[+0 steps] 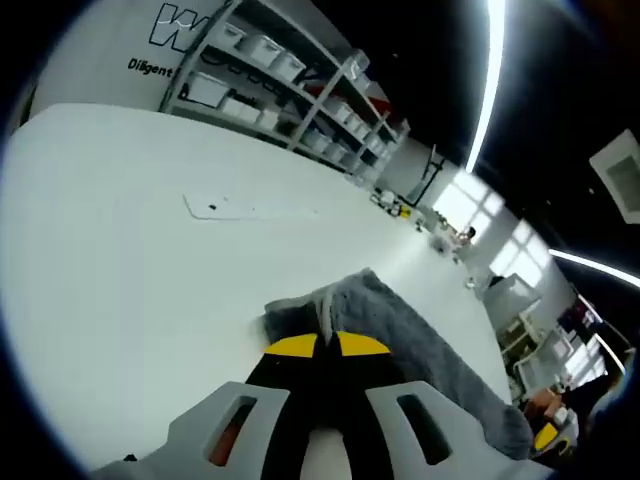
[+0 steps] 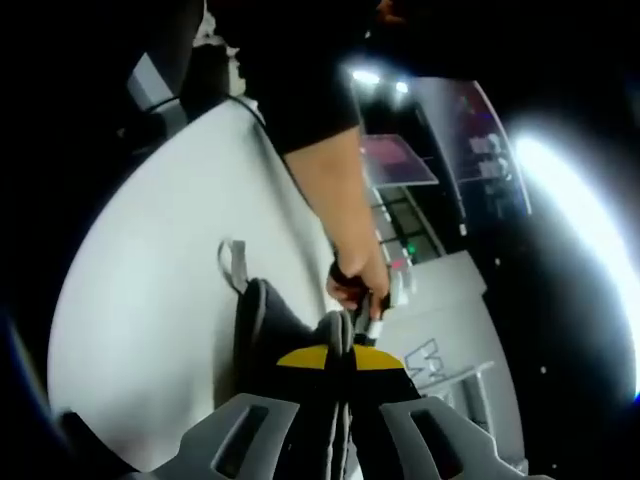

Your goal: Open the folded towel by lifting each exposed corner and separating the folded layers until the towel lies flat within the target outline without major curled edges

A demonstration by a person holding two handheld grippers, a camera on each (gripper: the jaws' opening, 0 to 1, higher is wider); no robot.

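A grey towel (image 1: 430,345) lies bunched on the white table (image 1: 120,250) and stretches away to the lower right in the left gripper view. My left gripper (image 1: 326,343) is shut on the towel's near edge, and a fold of cloth rises between its yellow tips. In the right gripper view my right gripper (image 2: 341,355) is shut on the towel (image 2: 262,322), which hangs dark and folded to its left. A small loop (image 2: 233,262) sticks out from the towel's far edge. A person's hand (image 2: 357,277) grips the other gripper's handle just beyond my right jaws.
A faint outline with a dark dot (image 1: 212,208) is marked on the table beyond the towel. Shelves with white bins (image 1: 290,75) stand behind the table's far edge. The person's bare forearm (image 2: 325,180) crosses the right gripper view.
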